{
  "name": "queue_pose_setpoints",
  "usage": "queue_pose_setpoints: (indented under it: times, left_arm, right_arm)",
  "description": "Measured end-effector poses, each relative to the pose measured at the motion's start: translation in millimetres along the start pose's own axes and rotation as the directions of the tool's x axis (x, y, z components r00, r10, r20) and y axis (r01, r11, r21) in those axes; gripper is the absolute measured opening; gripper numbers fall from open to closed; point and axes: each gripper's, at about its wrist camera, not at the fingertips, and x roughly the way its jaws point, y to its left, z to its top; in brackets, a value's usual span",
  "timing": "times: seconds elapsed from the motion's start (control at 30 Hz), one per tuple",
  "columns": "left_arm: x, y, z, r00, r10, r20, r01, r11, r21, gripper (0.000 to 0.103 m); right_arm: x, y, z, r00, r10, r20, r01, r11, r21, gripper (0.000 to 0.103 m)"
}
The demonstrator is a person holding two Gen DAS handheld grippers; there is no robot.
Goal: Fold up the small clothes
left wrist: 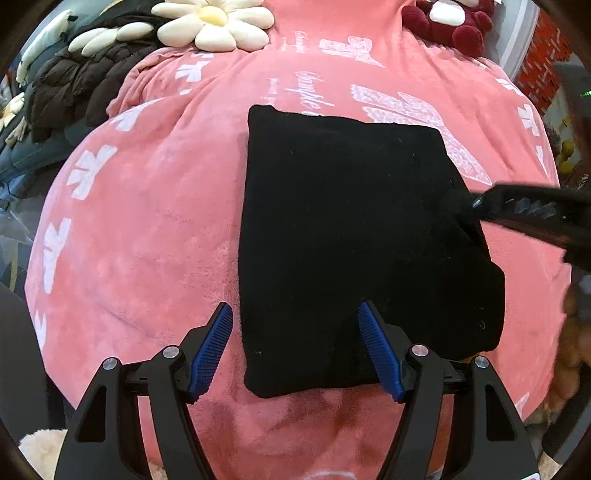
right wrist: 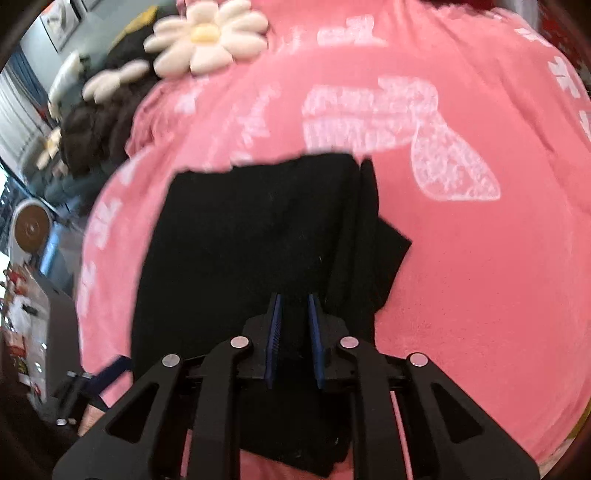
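Observation:
A black garment [left wrist: 351,229], folded to a rough rectangle, lies flat on a pink blanket [left wrist: 147,221]. My left gripper [left wrist: 294,305] stands open over the garment's near left corner. One blue pad is off the cloth on the blanket, the other is over the cloth. My right gripper [left wrist: 474,203] reaches in from the right to the garment's right edge. In the right wrist view the garment [right wrist: 240,240] shows a loose flap on its right side. There the right gripper [right wrist: 294,295] has its pads drawn close, with black cloth in the narrow gap.
A cream daisy cushion [left wrist: 214,24] and a dark brown padded jacket [left wrist: 74,88] lie at the blanket's far left. A dark red plush toy [left wrist: 454,22] sits at the far right. The pink blanket [right wrist: 480,277] spreads wide to the garment's right.

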Motion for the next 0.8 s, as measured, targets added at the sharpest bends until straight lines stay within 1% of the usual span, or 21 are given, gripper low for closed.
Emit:
queue_pose_setpoints:
  times: [0.07, 0.13, 0.17, 0.2, 0.27, 0.3, 0.33, 0.37, 0.4, 0.43, 0.47, 0.5, 0.57, 0.6, 0.63, 0.67, 0.7, 0.73, 0.8]
  left_arm:
    - [2, 1, 1, 1.0, -0.002, -0.005, 0.002, 1.0, -0.003, 0.068]
    - [2, 1, 0, 1.0, -0.006, -0.007, 0.006, 1.0, -0.007, 0.068]
    - [3, 1, 0, 1.0, -0.007, -0.007, 0.007, 1.0, -0.008, 0.068]
    - [3, 1, 0, 1.0, -0.009, -0.008, 0.009, 1.0, -0.008, 0.068]
    - [3, 0, -1, 1.0, -0.009, -0.008, 0.009, 1.0, -0.009, 0.068]
    - [3, 0, -1, 1.0, -0.01, -0.01, 0.01, 1.0, -0.01, 0.068]
    - [4, 1, -1, 1.0, -0.012, -0.012, 0.012, 1.0, -0.012, 0.068]
    - [5, 1, -1, 1.0, -0.012, -0.014, 0.012, 1.0, -0.014, 0.068]
    - [6, 2, -1, 1.0, -0.013, -0.017, 0.013, 1.0, -0.016, 0.068]
    - [8, 2, -1, 1.0, -0.015, -0.02, 0.015, 1.0, -0.02, 0.068]
    - [9, 3, 0, 1.0, -0.016, -0.022, 0.015, 1.0, -0.023, 0.068]
    - [10, 3, 0, 1.0, -0.019, -0.024, 0.019, 0.999, -0.026, 0.068]
    - [12, 3, 1, 0.999, -0.024, -0.026, 0.023, 0.999, -0.031, 0.068]
    - [13, 3, 1, 0.999, -0.027, -0.025, 0.026, 0.999, -0.032, 0.068]
    - [13, 2, 1, 0.999, -0.034, -0.023, 0.033, 0.999, -0.03, 0.068]
    - [13, 2, 1, 0.999, -0.039, -0.023, 0.038, 0.999, -0.029, 0.068]
    - [13, 0, 1, 0.999, -0.042, -0.023, 0.042, 0.999, -0.027, 0.068]
    - [15, -2, 1, 0.999, -0.046, -0.026, 0.045, 0.999, -0.021, 0.068]
    - [18, -5, 2, 0.999, -0.038, -0.032, 0.038, 0.999, -0.008, 0.068]
  right_arm:
    - [-4, -5, 2, 1.0, -0.015, 0.019, 0.014, 1.0, 0.022, 0.017]
    - [0, -13, 6, 0.998, -0.064, 0.017, 0.063, 0.997, 0.047, 0.031]
    - [4, -17, 9, 0.997, -0.081, 0.012, 0.081, 0.995, 0.063, 0.046]
    - [9, -24, 13, 0.996, -0.086, 0.0, 0.086, 0.992, 0.09, 0.058]
    - [21, -32, 19, 0.998, -0.053, -0.032, 0.057, 0.989, 0.136, 0.06]
    - [27, -34, 21, 0.998, -0.041, -0.045, 0.048, 0.988, 0.15, 0.064]
    - [35, -34, 23, 0.998, -0.025, -0.065, 0.035, 0.987, 0.16, 0.072]
    - [41, -34, 24, 0.997, -0.012, -0.079, 0.025, 0.986, 0.165, 0.072]
    - [49, -32, 25, 0.996, 0.014, -0.089, 0.002, 0.985, 0.174, 0.071]
    - [52, -29, 25, 0.996, 0.027, -0.081, -0.013, 0.985, 0.171, 0.054]
    - [53, -26, 26, 0.997, 0.037, -0.072, -0.025, 0.987, 0.158, 0.045]
    - [51, -22, 28, 0.997, 0.05, -0.065, -0.04, 0.989, 0.146, 0.023]
    - [36, -21, 33, 0.997, 0.074, -0.018, -0.07, 0.987, 0.143, 0.02]
    - [29, -22, 33, 0.997, 0.074, 0.004, -0.073, 0.987, 0.14, 0.019]
    - [20, -23, 33, 0.998, 0.06, 0.034, -0.064, 0.989, 0.132, 0.019]
    - [16, -25, 32, 0.998, 0.047, 0.046, -0.053, 0.991, 0.125, 0.019]
    - [18, -27, 29, 0.999, 0.019, 0.047, -0.024, 0.993, 0.115, 0.019]
    - [28, -31, 25, 1.0, 0.004, 0.019, -0.006, 0.993, 0.116, 0.02]
    - [45, -36, 20, 0.999, 0.013, -0.03, -0.009, 0.993, 0.114, 0.024]
